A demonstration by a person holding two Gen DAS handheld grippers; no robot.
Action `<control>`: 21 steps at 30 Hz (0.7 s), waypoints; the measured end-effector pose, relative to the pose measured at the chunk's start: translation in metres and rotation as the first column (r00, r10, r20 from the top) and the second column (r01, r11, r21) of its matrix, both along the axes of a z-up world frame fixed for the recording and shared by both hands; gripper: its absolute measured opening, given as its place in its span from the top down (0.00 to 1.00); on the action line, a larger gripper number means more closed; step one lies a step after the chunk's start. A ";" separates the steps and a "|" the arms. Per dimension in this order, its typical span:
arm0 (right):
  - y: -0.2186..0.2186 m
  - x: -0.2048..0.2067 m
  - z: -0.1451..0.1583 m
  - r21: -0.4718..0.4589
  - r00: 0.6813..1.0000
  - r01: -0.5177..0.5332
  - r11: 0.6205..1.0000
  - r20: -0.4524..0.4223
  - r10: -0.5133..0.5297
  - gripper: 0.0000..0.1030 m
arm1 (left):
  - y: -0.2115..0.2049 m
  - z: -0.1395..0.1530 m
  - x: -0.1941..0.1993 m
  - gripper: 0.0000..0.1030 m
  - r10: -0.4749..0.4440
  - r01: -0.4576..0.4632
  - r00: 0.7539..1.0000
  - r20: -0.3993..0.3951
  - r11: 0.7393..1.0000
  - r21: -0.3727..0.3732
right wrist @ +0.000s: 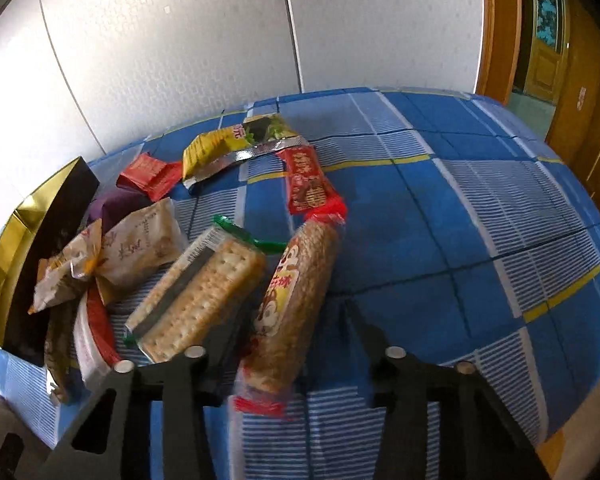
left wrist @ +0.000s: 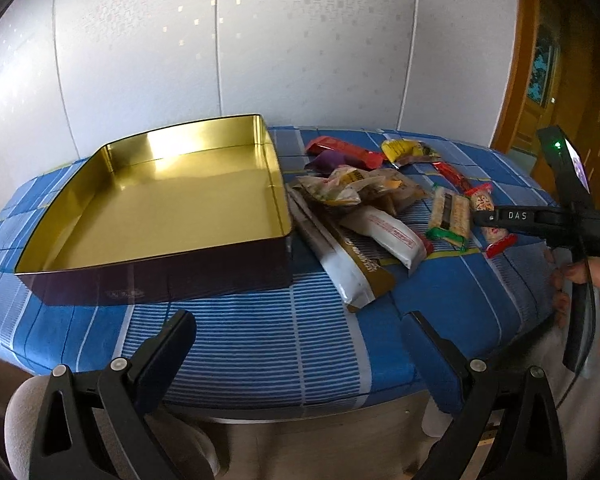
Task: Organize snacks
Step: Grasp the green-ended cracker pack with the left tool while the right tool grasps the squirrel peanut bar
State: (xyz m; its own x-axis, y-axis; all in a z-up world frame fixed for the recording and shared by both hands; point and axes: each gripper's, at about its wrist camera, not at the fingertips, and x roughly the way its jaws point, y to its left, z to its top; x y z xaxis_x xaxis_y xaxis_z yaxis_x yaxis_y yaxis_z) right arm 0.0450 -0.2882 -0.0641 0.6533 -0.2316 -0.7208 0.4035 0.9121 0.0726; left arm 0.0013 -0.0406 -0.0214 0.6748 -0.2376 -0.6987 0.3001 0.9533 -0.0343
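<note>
Starting at the left of the left wrist view, your target is the tin (left wrist: 156,208): a shallow rectangular box, gold and shiny inside, dark outside, standing empty on the blue checked tablecloth (left wrist: 260,344). So nothing is sorted yet, and you appear to be on the first pick. Your left gripper (left wrist: 300,340), at the bottom of that frame, hangs over bare cloth with its jaws spread wide and nothing between them.

Just right of the tin lies the heap of snacks (left wrist: 380,208), touching and overlapping one another.

In the right wrist view, the same tin shows only as a corner at the left edge. At lower centre, your right gripper (right wrist: 296,320) has a long biscuit roll (right wrist: 300,296) with red crimped ends between its fingers. The roll is blurred and the pads are hard to make out, so I cannot tell whether they already press on it. A flat cracker pack (right wrist: 198,298) lies just left, touching the roll.

Next, I judge, you need a firm grip, a lift clear of the cracker pack, then a carry leftward over the tin's rim.
</note>
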 end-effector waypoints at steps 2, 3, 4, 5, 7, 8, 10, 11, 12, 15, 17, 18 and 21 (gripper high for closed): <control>-0.004 -0.004 0.000 -0.013 1.000 0.009 1.000 -0.002 -0.009 0.72 | -0.006 0.001 -0.002 0.00 -0.017 0.016 1.000 0.012 1.000 0.012; -0.007 -0.006 0.000 -0.014 1.000 0.014 1.000 -0.005 -0.014 0.72 | -0.011 0.002 -0.004 0.00 -0.028 0.027 0.999 0.023 0.999 0.029; -0.011 -0.006 0.000 -0.009 1.000 0.017 1.000 -0.002 -0.017 0.72 | -0.016 0.003 -0.005 0.00 -0.047 0.046 0.998 0.034 0.998 0.047; -0.014 -0.008 0.000 -0.001 1.000 0.025 1.000 0.001 -0.025 0.72 | -0.024 0.005 -0.006 0.00 -0.077 0.074 0.996 0.041 0.995 0.063; -0.021 -0.010 0.001 0.004 0.999 0.047 0.999 0.000 -0.047 0.72 | -0.038 0.007 -0.005 0.00 -0.127 0.125 0.991 0.031 0.990 0.069; -0.023 -0.011 0.001 0.003 0.998 0.058 0.998 0.000 -0.058 0.72 | -0.046 0.008 -0.002 0.00 -0.159 0.159 0.987 0.007 0.986 0.054; -0.031 -0.013 0.002 0.010 0.996 0.085 0.996 0.002 -0.085 0.72 | -0.064 0.009 0.006 0.00 -0.220 0.222 0.974 -0.048 0.974 0.034; -0.034 -0.014 0.002 0.022 0.996 0.092 0.996 0.007 -0.092 0.72 | -0.078 0.009 0.011 0.00 -0.233 0.237 0.971 -0.061 0.970 0.062; -0.036 -0.015 0.003 0.031 0.995 0.094 0.995 0.011 -0.095 0.72 | -0.087 0.010 0.014 0.00 -0.242 0.246 0.969 -0.057 0.966 0.084; -0.039 -0.018 0.003 0.034 0.995 0.100 0.994 0.013 -0.101 0.72 | -0.111 0.016 0.029 0.00 -0.279 0.281 0.960 -0.036 0.955 0.096; -0.040 -0.018 0.003 0.032 0.994 0.106 0.994 0.012 -0.106 0.72 | -0.123 0.016 0.048 0.00 -0.263 0.267 0.962 -0.073 0.961 0.064; -0.042 -0.019 0.003 0.031 0.994 0.111 0.993 0.013 -0.111 0.72 | -0.128 0.014 0.058 0.00 -0.257 0.262 0.961 -0.101 0.964 0.044; -0.046 -0.024 0.003 0.043 0.992 0.125 0.991 0.019 -0.126 0.72 | -0.145 0.008 0.080 0.00 -0.261 0.267 0.949 -0.179 0.964 0.009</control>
